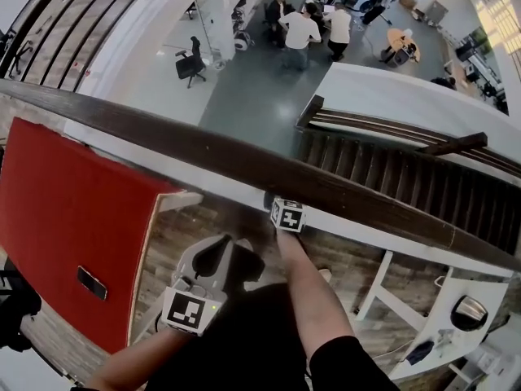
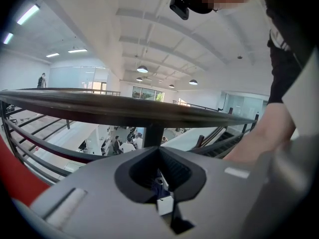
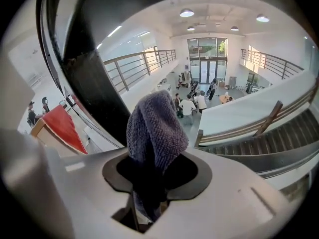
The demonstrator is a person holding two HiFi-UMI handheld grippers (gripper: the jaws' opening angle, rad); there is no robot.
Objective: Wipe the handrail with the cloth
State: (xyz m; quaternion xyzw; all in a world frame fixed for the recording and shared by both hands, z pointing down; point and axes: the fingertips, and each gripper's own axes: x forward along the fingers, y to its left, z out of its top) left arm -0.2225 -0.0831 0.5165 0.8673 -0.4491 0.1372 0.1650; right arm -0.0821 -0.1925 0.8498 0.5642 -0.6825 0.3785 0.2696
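Gripping grey-blue terry cloth (image 3: 157, 128), right gripper (image 1: 272, 201) sat at dark wooden handrail (image 1: 163, 133); left gripper (image 1: 221, 244) nearer, jaws together, empty. One red panel (image 1: 65, 218) left, one staircase (image 1: 407, 177) far right.

The cloth (image 3: 157, 128), pinched in the right claw (image 3: 155, 176), is grey-blue terry with a rough, matt looped pile. Both claw bodies look like moulded plastic: light grey, smooth and matt. The left claw (image 2: 162, 183) is darker and ribbed on the inner faces of its jaws. The handrail (image 1: 244, 165) looks like dark brown wood, smooth, with a dull sheen along its top. The red panel (image 1: 73, 218) under it is flat and matt. The floor (image 1: 244, 88) far below is grey and glossy.
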